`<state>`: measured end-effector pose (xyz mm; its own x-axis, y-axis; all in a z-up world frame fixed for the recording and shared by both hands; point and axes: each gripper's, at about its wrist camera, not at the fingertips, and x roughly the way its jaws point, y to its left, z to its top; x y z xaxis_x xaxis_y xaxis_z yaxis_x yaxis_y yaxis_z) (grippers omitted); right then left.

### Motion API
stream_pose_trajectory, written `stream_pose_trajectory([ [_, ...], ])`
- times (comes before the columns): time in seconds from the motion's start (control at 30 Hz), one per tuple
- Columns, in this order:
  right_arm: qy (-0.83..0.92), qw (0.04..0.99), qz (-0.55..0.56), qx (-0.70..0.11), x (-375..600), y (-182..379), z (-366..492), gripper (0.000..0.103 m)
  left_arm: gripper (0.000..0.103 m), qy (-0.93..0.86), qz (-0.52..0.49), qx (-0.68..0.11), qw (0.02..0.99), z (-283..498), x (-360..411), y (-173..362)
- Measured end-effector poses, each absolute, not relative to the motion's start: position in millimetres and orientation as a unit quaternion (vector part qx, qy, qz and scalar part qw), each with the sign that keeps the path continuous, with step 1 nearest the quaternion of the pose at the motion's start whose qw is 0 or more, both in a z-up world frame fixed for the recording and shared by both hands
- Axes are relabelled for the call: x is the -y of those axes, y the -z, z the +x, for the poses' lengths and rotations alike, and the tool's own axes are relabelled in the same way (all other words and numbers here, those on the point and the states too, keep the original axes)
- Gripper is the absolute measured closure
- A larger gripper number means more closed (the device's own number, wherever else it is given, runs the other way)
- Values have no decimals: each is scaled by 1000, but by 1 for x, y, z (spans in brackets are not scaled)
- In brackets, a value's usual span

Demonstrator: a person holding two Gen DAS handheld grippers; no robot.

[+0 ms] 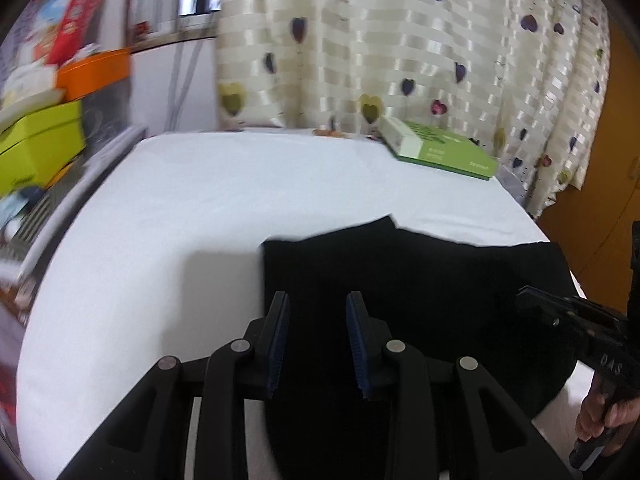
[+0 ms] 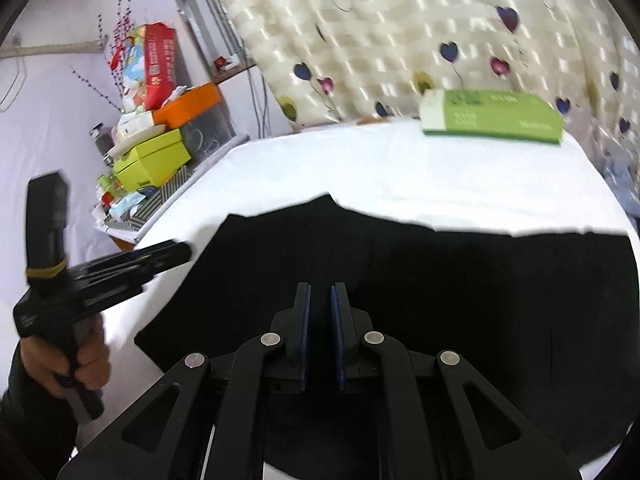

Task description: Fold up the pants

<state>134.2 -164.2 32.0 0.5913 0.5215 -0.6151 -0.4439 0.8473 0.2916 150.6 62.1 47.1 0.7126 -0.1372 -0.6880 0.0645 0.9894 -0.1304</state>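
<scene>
Left wrist view: black pants (image 1: 420, 280) lie flat on the white table (image 1: 200, 208), under the left gripper (image 1: 318, 300), its jaws apart and empty. Right gripper (image 2: 320, 292) hangs above the pants, jaws nearly together, gripping nothing. Orange box (image 2: 188, 106) holds papers.

A white-sheeted bed (image 1: 200, 208) carries everything. Black pants (image 1: 420, 280) lie flat on it. A green box (image 1: 440, 148) rests well beyond the pants.

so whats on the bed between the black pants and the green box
Nothing: only bare white sheet lies between the black pants and the green box, clearest in the right wrist view.
</scene>
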Motion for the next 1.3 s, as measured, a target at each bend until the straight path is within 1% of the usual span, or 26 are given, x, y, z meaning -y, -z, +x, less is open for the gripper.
stream_pose_trajectory([
  [0.1, -277, 882, 49, -378, 151, -27, 159, 93, 72, 50, -39, -391, 918, 178, -59, -38],
  [0.2, -272, 872, 30, -407, 138, -14, 182, 93, 72, 53, -67, -440, 894, 201, -65, -16],
  [0.27, -256, 859, 12, -443, 131, 2, 196, 93, 72, 55, -67, -428, 899, 199, -66, -15],
  [0.3, -261, 862, 20, -435, 133, 2, 196, 93, 72, 55, -64, -434, 897, 196, -65, -14],
  [0.43, -272, 861, 24, -428, 145, -6, 174, 93, 72, 53, -40, -419, 905, 163, -66, -13],
  [0.53, -286, 864, 6, -414, 148, -10, 139, 93, 72, 60, -39, -411, 909, 133, -68, -13],
  [0.63, -300, 858, -15, -418, 144, -3, 111, 93, 72, 54, -14, -408, 911, 108, -63, -13],
  [0.7, -300, 862, -39, -406, 142, 1, 95, 93, 72, 52, -4, -410, 910, 93, -57, -15],
  [0.87, -285, 868, -46, -404, 147, -6, 84, 92, 72, 48, 7, -392, 919, 63, -43, -18],
  [0.93, -279, 866, -63, -409, 146, 1, 81, 92, 71, 46, 4, -400, 915, 63, -41, -13],
  [1.03, -277, 870, -53, -404, 151, 2, 79, 90, 72, 36, -22, -403, 914, 65, -44, -14],
  [1.2, -273, 870, -40, -409, 160, 2, 73, 88, 71, 25, -17, -402, 915, 62, -40, -15],
  [1.3, -266, 876, -44, -400, 165, 0, 62, 85, 71, 20, -25, -395, 918, 55, -37, -17],
])
